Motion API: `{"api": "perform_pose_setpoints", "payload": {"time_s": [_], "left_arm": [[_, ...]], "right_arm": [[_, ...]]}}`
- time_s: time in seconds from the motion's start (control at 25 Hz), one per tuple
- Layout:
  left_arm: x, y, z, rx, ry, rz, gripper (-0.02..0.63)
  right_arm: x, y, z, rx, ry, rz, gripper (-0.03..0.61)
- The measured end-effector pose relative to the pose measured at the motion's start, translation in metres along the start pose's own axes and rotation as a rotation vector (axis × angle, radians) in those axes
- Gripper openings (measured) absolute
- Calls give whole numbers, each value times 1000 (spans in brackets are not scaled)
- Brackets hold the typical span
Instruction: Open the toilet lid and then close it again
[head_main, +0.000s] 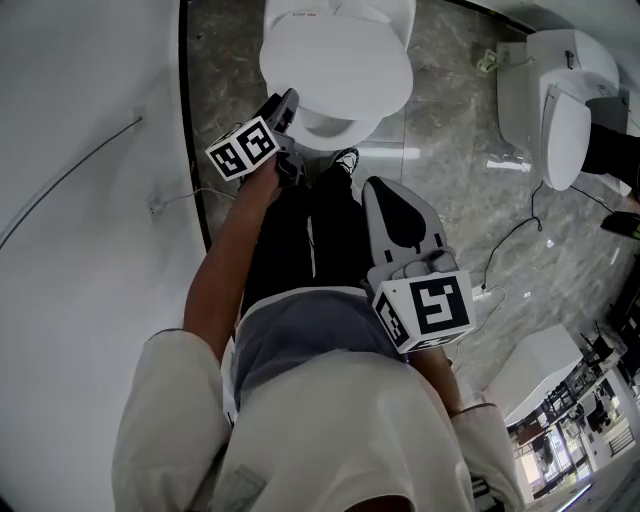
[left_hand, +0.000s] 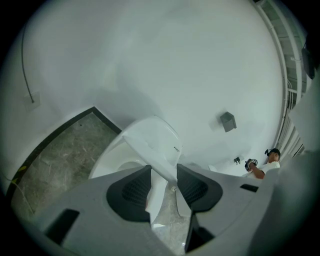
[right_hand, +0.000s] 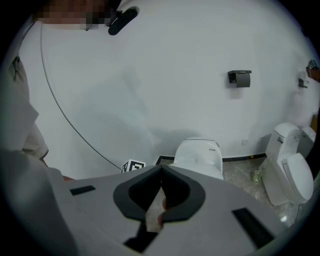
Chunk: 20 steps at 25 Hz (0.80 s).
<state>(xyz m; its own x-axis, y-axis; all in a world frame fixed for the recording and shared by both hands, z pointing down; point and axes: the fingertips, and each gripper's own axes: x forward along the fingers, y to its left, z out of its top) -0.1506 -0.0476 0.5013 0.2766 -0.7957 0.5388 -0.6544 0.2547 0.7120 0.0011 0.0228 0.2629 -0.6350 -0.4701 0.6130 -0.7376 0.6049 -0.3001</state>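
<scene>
Grey marble floor (head_main: 450, 120): left gripper (left_hand: 164, 176) is clamping white plastic toilet lid (head_main: 335, 60) at seven o'clock; right gripper (right_hand: 161, 171) is hanging closed, empty.

My left claw (head_main: 285, 105) and right claw (head_main: 385, 192) are pale grey shells with black ribbed pads (left_hand: 131, 192), each bearing a white cube (head_main: 243, 148) of black square markers. I wear a cream shirt (head_main: 330, 430) and black trousers (head_main: 300, 240).

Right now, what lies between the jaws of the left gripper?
The front edge of the partly raised toilet lid lies between the jaws of the left gripper. The left gripper view shows this.
</scene>
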Motion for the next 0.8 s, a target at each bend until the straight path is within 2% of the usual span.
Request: {"api": "perform_pose_setpoints", "payload": {"time_s": [0.8], "left_arm": [[17, -38, 61, -79, -95, -54, 159]], "right_arm": [[-16, -14, 15, 26, -41, -16, 11]]}}
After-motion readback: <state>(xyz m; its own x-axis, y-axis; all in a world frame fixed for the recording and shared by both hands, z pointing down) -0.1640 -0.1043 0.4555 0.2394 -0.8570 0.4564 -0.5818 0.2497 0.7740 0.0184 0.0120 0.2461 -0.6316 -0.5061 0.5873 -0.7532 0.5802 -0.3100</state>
